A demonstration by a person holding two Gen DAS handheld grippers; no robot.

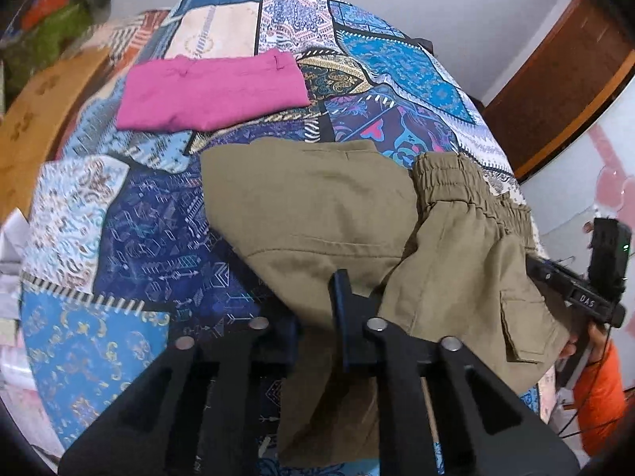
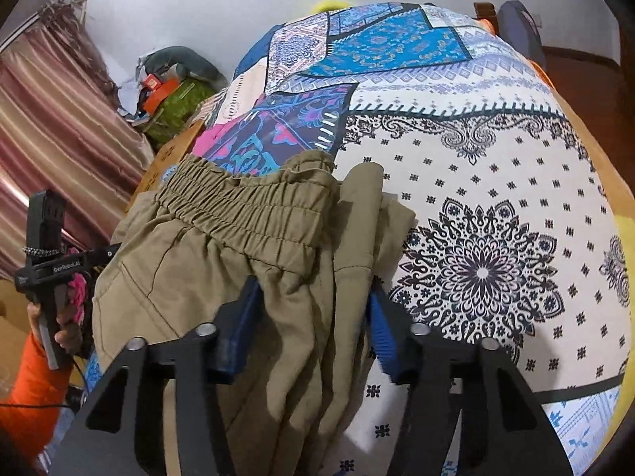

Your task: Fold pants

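In the left wrist view, the far left is blurred: a wooden bed edge (image 1: 35,119) and a pile of bags (image 1: 47,12) are hard to make out, and paper clutter at the frame edge cannot be identified. One folded pink garment (image 1: 210,91) lies flat on the patchwork bedspread (image 1: 131,238), well apart from the one pair of olive cargo pants (image 1: 317,206), which lies on the bedspread nearer the camera with its elastic waistband (image 1: 456,182) to the right. The left gripper (image 1: 317,317) is clenched on a pants leg; its left finger is largely masked by blur and cloth. Bare bedspread lies open to the left of the pants. At the right edge, the right gripper (image 1: 587,297) is partly cut off behind a flap pocket (image 1: 524,325), beside an orange sleeve (image 1: 599,392). In the right wrist view, the left gripper's handle sits at the left edge; its tips are hidden. Centre, the right gripper (image 2: 313,317) grasps bunched pants cloth between two blue-padded fingers (image 2: 246,309). To the right, the white mandala panel (image 2: 484,269) is unoccupied up to the bed edge.
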